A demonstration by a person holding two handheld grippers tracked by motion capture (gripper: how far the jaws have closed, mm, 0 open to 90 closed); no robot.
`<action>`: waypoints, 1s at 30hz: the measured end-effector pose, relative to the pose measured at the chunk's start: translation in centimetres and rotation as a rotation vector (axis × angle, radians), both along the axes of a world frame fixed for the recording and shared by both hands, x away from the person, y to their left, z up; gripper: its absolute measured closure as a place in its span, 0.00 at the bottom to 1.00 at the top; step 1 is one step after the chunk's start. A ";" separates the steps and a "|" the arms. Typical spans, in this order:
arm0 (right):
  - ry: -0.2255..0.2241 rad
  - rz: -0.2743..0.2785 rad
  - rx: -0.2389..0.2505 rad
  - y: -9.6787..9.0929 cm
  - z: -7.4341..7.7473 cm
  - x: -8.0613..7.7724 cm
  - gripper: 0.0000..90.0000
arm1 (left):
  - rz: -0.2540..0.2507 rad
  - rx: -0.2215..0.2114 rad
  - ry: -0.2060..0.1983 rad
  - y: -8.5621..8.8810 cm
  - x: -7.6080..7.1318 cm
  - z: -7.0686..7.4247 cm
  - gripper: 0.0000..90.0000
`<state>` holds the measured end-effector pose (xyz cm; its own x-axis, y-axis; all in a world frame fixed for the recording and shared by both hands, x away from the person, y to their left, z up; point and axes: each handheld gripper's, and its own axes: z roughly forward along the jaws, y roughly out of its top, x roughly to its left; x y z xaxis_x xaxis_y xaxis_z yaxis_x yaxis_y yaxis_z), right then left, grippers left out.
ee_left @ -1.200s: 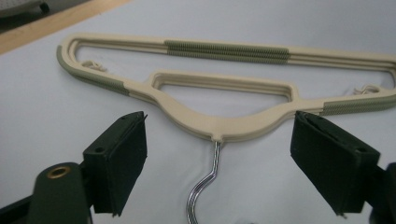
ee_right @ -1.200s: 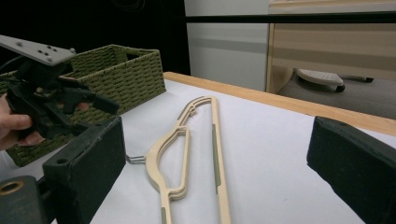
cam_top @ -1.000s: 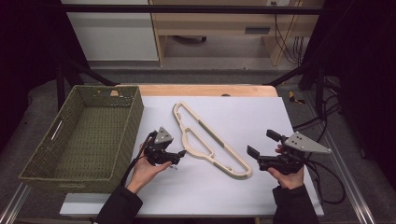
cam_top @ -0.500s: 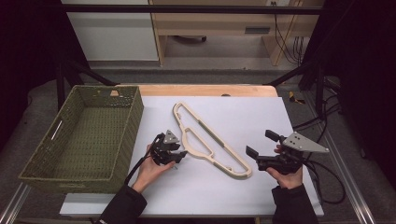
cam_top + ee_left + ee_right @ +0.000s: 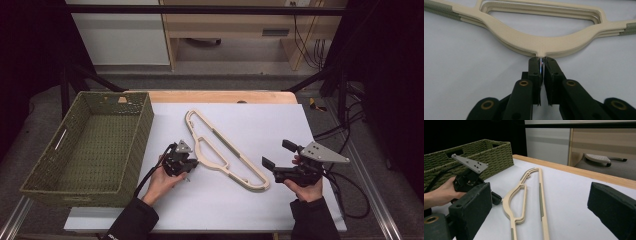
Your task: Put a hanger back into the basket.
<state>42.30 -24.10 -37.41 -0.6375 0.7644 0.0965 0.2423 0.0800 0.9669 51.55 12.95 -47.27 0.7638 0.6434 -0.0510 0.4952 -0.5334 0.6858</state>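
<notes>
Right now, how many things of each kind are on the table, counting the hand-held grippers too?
Basket: 1, green and woven.
Stack of hangers: 1, cream; the left gripper view shows several layers, number unclear.
Grippers: 2, the left gripper shut on a thin metal piece at the stack's middle, the right gripper open and apart from it.
Total: 4.

The right gripper (image 5: 544, 212) holds its two black jaws wide apart, with nothing between them. Beyond them a stack of cream wooden hangers (image 5: 530, 195) lies flat on the white table (image 5: 574, 195). At the left, a hand brings the left gripper (image 5: 495, 198) against the hangers, beside a green wicker basket (image 5: 474, 155).
</notes>
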 end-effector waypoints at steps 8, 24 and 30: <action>0.010 0.013 -0.012 0.4 -0.3 0.3 0.07 | -0.027 0.017 -0.022 0.0 -0.2 0.3 0.98; 0.076 0.098 -0.095 5.0 -2.5 2.1 0.10 | -0.046 0.063 -0.064 -0.6 -1.7 3.0 0.98; 0.090 0.116 -0.129 7.2 -3.2 3.1 0.13 | -0.047 0.061 -0.063 -0.9 -2.3 4.2 0.98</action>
<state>45.45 -16.88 -40.60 -0.7154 0.6959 0.0634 0.3095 0.2342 0.9216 49.23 12.05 -43.09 0.7934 0.6075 0.0364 0.4258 -0.5969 0.6800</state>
